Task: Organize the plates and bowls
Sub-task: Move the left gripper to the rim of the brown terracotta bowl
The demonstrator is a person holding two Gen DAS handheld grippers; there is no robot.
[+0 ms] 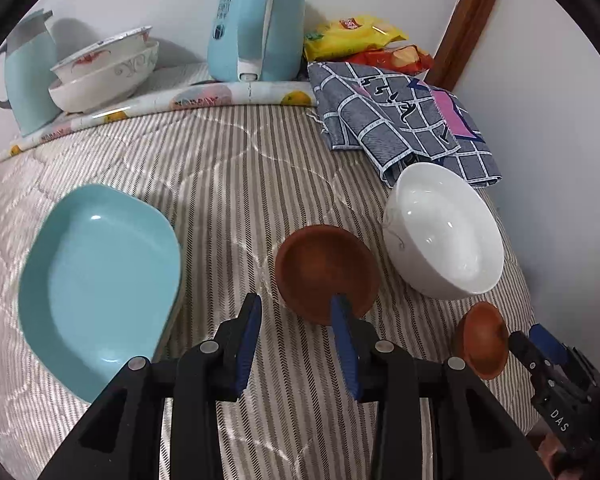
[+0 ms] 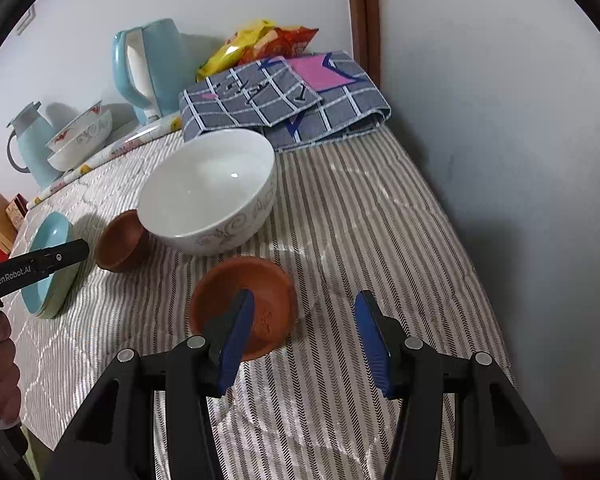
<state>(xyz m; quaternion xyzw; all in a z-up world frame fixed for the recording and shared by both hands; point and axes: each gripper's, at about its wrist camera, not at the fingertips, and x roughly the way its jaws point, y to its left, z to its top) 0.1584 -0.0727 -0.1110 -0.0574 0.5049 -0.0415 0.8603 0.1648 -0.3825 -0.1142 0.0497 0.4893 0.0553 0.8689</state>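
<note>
Two small brown bowls, a large white bowl point(image 1: 444, 232) point(image 2: 208, 192) and a light blue plate point(image 1: 100, 280) point(image 2: 50, 268) rest on a striped cloth. My left gripper point(image 1: 296, 312) point(image 2: 82, 248) is open and straddles the near left wall of one brown bowl point(image 1: 326, 272) point(image 2: 120, 244), with its right finger over the bowl's inside. My right gripper point(image 2: 304, 312) point(image 1: 528, 336) is open around the right rim of the other brown bowl point(image 2: 244, 304) point(image 1: 482, 340), its left finger above the hollow. No pad presses on either bowl.
At the back stand a blue kettle point(image 1: 256, 20), a blue jug point(image 1: 28, 72) and two stacked patterned bowls point(image 1: 104, 72). A folded checked cloth point(image 1: 400, 120) and snack bags point(image 1: 356, 36) lie at the back right. A white wall point(image 2: 500, 160) borders the table's right side.
</note>
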